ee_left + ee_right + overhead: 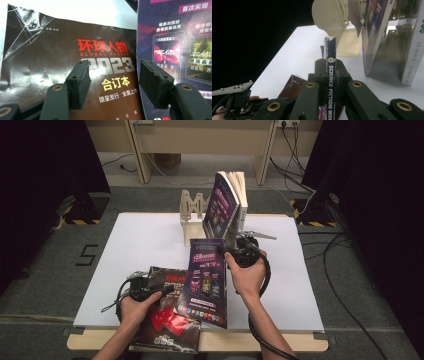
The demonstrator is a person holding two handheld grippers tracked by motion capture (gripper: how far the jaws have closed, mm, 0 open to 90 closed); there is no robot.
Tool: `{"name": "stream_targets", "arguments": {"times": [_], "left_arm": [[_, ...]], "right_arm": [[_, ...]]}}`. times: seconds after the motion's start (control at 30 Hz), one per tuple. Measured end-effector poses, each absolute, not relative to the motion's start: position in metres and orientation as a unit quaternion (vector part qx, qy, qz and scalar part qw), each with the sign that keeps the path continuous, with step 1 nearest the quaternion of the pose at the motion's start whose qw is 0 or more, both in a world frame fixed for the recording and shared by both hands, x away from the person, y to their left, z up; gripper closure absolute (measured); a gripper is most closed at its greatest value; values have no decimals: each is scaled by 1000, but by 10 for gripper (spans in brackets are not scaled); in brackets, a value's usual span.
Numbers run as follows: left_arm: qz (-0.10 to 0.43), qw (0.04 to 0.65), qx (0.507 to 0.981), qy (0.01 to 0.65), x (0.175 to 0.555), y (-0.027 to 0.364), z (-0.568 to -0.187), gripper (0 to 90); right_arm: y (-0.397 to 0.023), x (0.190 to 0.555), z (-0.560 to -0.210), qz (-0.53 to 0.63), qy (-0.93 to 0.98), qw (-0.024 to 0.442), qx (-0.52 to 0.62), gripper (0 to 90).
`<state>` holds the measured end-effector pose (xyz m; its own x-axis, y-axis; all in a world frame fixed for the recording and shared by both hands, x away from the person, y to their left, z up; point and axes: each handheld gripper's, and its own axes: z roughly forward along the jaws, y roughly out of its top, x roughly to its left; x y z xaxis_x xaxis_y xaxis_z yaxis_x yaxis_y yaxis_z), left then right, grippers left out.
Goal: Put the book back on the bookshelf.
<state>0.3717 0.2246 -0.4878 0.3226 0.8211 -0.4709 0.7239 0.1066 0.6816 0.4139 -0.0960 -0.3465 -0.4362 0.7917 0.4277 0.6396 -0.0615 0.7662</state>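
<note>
Magazines first: the dark "Global People 2023" magazine (pixel 167 312) is laid flat at 7 o'clock, overhanging the table's (pixel 140 240) near edge, with the left gripper (pixel 145 287) held released over it. The purple sci-fi magazine (pixel 204 282) is clamped at its spine by the right gripper (pixel 235 251), long axis running 12-to-6. Open white tabletop is left toward 3 o'clock; standing books (pixel 227 205) are seen at 12.

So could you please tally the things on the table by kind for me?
Magazines: 3, one purple held at its spine by the right gripper, one dark lying flat under the left gripper, one purple standing.
Books: 1, pale, standing.
Bookends: 1, beige.
Total: 5.
</note>
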Motion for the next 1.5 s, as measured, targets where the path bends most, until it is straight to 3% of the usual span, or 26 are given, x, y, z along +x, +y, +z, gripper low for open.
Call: {"name": "stream_targets", "arguments": {"times": [1.5], "left_arm": [[52,464,668,579,372,225,-487,395]], "right_arm": [[-103,417,-308,544,644,150,517,844]]}}
